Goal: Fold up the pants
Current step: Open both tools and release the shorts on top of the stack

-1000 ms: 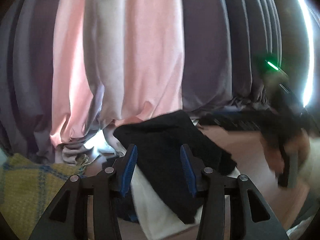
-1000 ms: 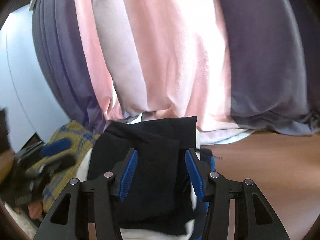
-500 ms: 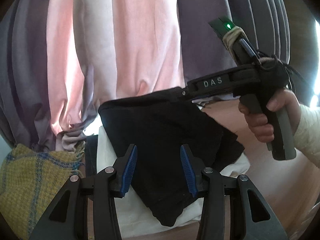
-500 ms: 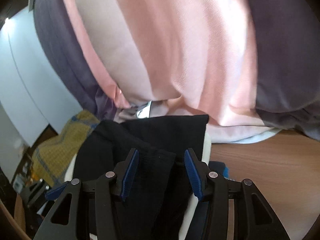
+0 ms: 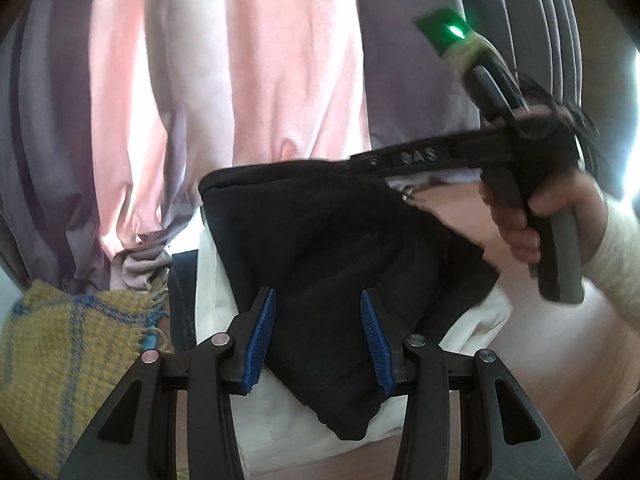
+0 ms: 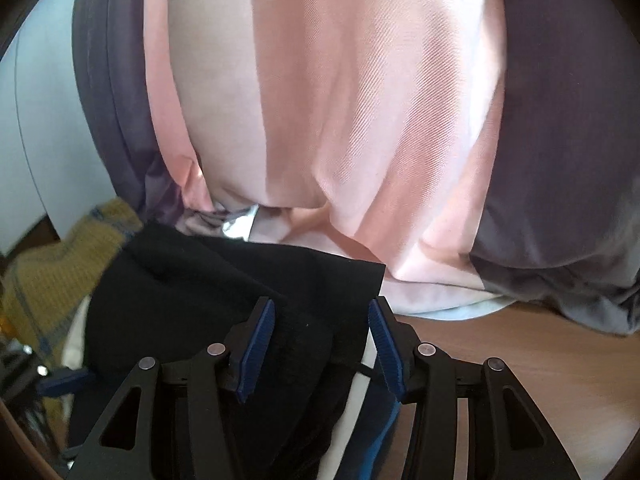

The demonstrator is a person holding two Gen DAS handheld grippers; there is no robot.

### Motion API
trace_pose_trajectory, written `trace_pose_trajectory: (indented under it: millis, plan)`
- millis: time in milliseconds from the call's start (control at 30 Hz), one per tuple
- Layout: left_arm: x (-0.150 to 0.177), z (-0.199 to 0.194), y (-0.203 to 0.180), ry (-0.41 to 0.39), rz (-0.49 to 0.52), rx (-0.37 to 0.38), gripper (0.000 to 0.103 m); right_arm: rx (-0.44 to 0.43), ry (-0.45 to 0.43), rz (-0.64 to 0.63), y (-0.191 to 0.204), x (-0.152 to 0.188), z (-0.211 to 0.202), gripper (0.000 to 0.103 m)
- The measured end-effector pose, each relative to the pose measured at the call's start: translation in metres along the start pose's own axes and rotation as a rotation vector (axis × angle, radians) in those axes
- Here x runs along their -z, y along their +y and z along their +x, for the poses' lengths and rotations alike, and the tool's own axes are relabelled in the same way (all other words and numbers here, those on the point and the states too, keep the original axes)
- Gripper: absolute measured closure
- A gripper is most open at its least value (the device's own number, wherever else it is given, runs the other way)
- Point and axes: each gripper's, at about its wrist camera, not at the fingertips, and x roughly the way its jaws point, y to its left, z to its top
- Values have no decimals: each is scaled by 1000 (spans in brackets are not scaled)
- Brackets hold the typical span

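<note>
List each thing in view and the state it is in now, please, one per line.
Black pants: folded, lying on the white garment.
White garment: flat under the pants.
Yellow cloth: bunched beside the pile.
Curtain: hanging, hem bunched on the table.
Table: bare wood beside the pile.
Left gripper: jaws open over the pants.
Right gripper: jaws open over the pants' edge.

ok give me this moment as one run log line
stage: folded black fabric pants lying on white folded cloth | left tool: open above pants | right tool: open over pants | held: nothing
</note>
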Motion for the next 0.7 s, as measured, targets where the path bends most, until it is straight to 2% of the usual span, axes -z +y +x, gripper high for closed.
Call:
trace_pose_trajectory:
  millis: [167, 267, 367, 433, 533, 700]
  plan:
    - [-12, -24, 4, -56, -81, -65, 57, 56, -73, 15, -3, 1, -36, 51]
    - [-20, -41, 7, -90, -132, -91, 53, 87, -105, 13, 2, 6, -63, 41]
    - [-24, -60, 5, -126, -157, -128, 47, 122, -124, 0, 8, 16, -89, 41]
    - [-26, -73, 0, -152, -158, -137, 44, 135, -136, -5, 14, 24, -105, 40]
    - [-24, -91, -10, -174, -140, -154, 40, 142, -145, -2, 21, 37, -129, 31]
    - [-15, -117, -25, -231, -118, -181, 30, 192, -171, 2, 33, 58, -170, 30]
